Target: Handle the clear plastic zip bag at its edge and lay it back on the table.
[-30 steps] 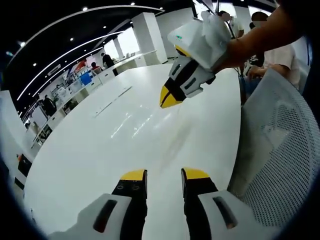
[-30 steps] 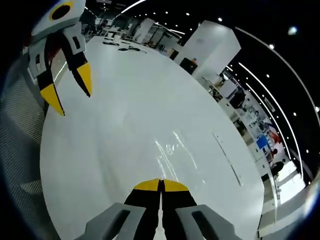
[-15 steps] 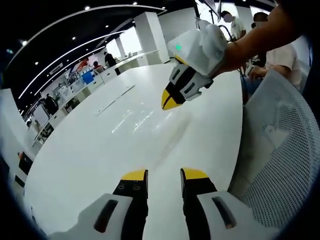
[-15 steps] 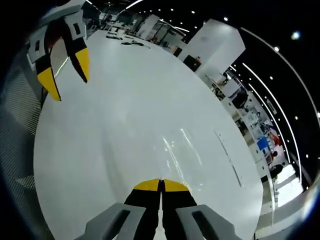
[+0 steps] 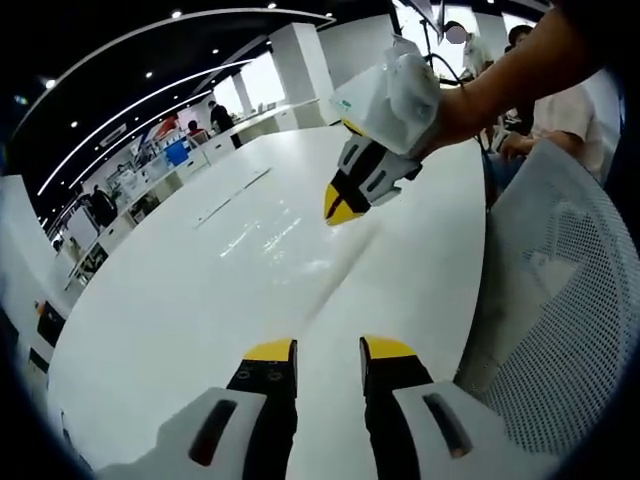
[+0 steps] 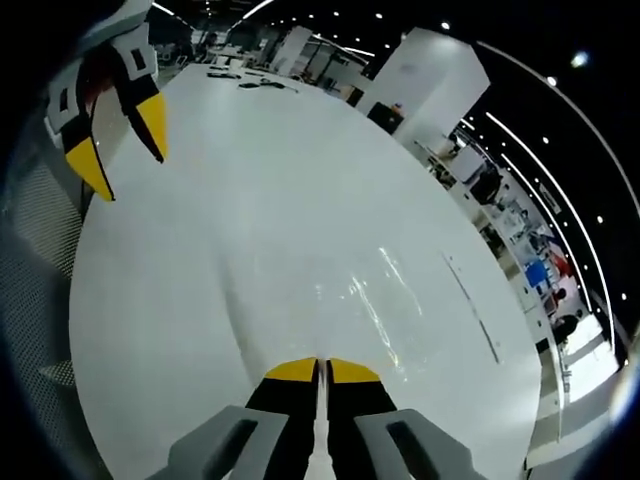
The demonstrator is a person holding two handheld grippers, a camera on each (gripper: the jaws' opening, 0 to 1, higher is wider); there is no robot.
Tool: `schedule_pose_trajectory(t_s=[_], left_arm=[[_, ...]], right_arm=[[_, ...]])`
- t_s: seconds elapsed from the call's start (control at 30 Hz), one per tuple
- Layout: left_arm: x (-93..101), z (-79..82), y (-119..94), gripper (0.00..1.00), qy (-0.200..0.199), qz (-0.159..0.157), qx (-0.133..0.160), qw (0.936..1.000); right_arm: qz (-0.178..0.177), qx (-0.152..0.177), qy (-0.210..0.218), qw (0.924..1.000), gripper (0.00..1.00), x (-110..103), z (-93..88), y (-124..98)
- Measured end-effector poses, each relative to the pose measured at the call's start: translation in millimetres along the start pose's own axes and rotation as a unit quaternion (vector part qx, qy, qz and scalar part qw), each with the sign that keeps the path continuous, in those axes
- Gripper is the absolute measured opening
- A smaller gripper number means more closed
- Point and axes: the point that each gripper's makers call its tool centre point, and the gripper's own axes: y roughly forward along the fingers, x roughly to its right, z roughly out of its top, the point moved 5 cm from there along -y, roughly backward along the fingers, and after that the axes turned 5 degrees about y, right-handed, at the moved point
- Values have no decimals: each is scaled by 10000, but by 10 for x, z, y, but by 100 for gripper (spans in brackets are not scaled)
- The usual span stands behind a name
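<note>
The right gripper [image 6: 320,368] is pinching its yellow-tipped jaws together on the near edge of the clear plastic zip bag [image 6: 330,290], and the film is rising off the white table [image 6: 180,330] at that edge while its far part is trailing across the tabletop beyond the tips, so the edge-handling looks under way and the laying back is, by my reading, the part left to do. In the left gripper view the bag [image 5: 300,250] is showing as a glossy sheet running from the right gripper [image 5: 343,203] down towards the left gripper [image 5: 328,352], which is hanging with its jaws parted and gripping nothing. Beside the table's near rim a white mesh chair back [image 5: 560,300] is crowding the person's side, and the person's forearm [image 5: 520,70] is reaching over it. Farther out the tabletop past the bag is looking bare up to some dark items [image 6: 250,84] near its far end, so there seems ample room to lower the sheet flat.
</note>
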Motion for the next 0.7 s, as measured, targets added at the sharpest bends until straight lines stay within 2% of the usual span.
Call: schedule_pose_trajectory(t_s=[0.37,0.7], left_arm=[[10,17,7,21,24,-13,-12,10000],[21,20,-6,21,15,-11,-7,10000]], right_arm=[[248,4,224,9994,2,-98,-23,27],[420,43,276,9987,10,-179,-11,36]])
